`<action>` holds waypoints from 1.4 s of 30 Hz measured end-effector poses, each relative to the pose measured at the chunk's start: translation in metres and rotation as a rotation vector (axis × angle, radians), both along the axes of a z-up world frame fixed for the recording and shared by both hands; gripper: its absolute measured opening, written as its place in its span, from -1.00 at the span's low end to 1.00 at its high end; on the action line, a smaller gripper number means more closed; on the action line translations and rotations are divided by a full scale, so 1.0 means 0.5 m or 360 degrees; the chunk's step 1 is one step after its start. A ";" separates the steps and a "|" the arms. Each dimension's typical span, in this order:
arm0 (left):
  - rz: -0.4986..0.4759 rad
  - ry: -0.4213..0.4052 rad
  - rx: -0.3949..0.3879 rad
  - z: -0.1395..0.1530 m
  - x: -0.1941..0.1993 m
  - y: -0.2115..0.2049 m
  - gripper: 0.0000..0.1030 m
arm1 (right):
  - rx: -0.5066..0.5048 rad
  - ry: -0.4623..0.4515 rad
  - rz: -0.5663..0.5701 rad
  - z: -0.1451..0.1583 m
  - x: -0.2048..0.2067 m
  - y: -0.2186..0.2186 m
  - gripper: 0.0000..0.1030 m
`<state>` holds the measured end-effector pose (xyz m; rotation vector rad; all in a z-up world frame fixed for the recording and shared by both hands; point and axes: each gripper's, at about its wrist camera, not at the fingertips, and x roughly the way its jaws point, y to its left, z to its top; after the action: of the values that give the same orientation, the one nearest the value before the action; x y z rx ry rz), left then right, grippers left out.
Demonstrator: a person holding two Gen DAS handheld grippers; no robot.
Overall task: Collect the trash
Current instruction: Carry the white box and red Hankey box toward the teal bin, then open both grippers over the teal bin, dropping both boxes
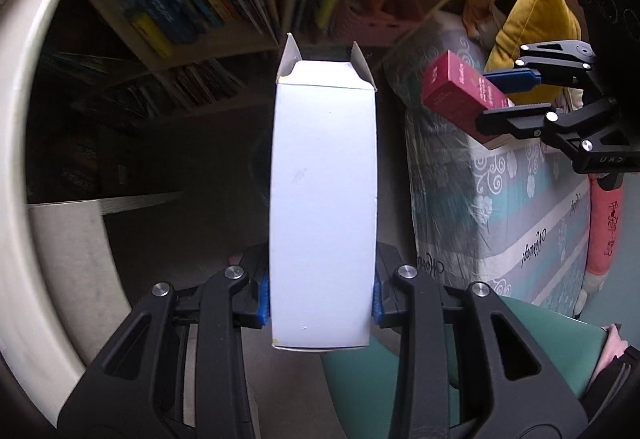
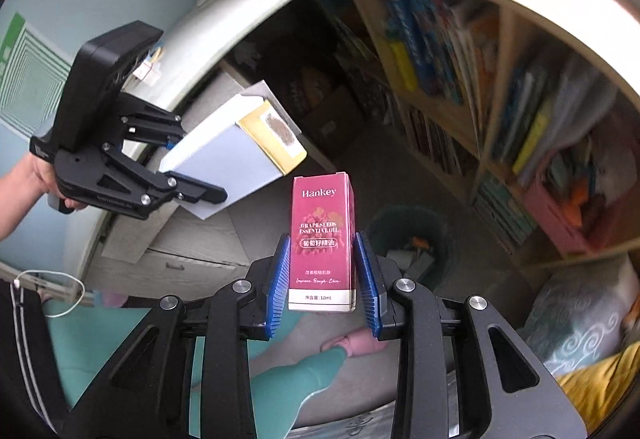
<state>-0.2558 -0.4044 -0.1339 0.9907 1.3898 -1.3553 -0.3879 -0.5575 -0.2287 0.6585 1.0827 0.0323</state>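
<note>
Holding, left gripper (image 1: 322, 299): tilted down, jaws clamped on white box (image 1: 324, 199), top flaps open.
Holding, right gripper (image 2: 323, 279): jaws clamped on red box (image 2: 322, 239), upright.

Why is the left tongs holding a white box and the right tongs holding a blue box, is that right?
Not quite. The right tongs hold a red box, not a blue one, as the right wrist view shows. The left tongs do hold the white box.
</note>
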 end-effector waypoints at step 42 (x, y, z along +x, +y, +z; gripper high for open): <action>0.0120 0.0130 0.0400 -0.382 -0.028 -0.092 0.04 | 0.0417 0.0370 -0.0479 -0.353 0.036 -0.022 0.10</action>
<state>-0.2700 -0.4503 -0.3249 1.0435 1.6725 -1.1969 -0.3697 -0.5686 -0.4050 1.0771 1.2023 -0.1686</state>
